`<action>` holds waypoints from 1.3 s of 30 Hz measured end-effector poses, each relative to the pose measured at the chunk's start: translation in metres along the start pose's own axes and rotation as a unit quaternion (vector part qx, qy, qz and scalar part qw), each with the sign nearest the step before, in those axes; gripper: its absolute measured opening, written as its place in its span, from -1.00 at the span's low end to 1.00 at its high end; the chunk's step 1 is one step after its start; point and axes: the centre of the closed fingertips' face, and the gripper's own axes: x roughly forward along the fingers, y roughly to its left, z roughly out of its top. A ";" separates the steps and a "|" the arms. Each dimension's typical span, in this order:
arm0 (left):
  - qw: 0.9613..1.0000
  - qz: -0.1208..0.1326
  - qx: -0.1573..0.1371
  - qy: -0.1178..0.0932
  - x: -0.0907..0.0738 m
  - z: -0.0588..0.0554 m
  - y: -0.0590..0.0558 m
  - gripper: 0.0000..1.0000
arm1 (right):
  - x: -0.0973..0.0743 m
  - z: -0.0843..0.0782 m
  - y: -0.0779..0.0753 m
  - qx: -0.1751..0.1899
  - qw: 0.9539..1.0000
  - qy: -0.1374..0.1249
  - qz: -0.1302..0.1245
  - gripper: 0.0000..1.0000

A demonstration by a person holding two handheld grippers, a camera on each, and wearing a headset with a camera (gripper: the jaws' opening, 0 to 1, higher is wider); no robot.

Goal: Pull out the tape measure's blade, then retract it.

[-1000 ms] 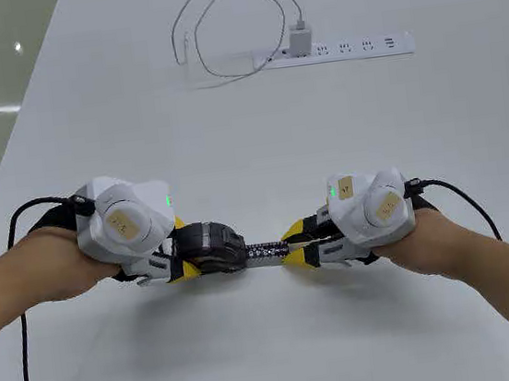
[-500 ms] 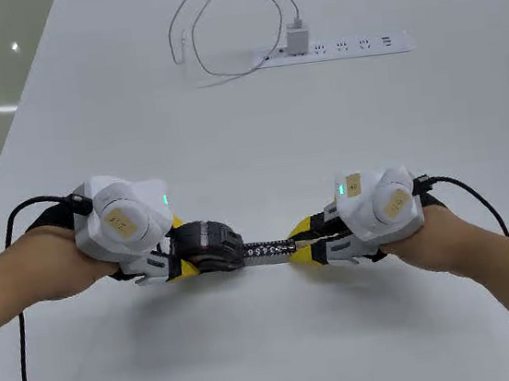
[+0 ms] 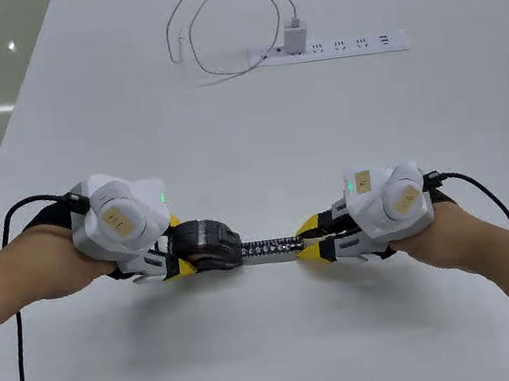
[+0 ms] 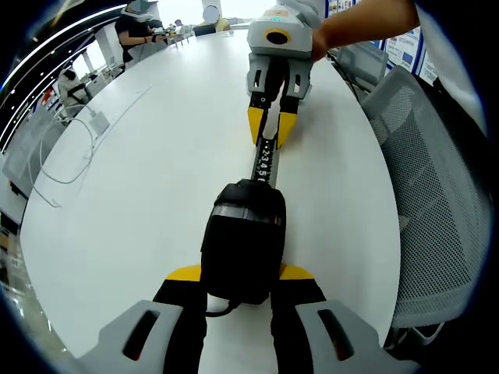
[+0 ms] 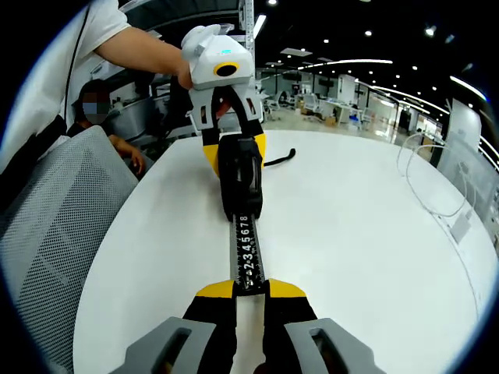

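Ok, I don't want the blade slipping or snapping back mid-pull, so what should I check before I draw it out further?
1. The left gripper is shut on the tape measure: ok.
2. The right gripper is shut on the blade near its tip: ok.
3. The blade runs straight and untwisted between the two grippers: ok.
4. The blade lock is off: cannot tell.
5. The table has bare room beyond the right gripper for more travel: ok.
6. The power strip lies far off the pull line: ok.
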 end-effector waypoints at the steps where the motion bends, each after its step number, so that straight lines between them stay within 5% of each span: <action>1: 1.000 0.000 0.000 0.000 0.000 0.000 0.000 -0.48 | 0.000 0.000 0.000 0.000 1.000 0.000 0.000 -0.85; 39: 1.000 0.001 -0.001 -0.001 0.001 0.000 0.000 -0.48 | -0.030 -0.027 -0.004 -0.003 1.000 0.024 -0.011 -0.86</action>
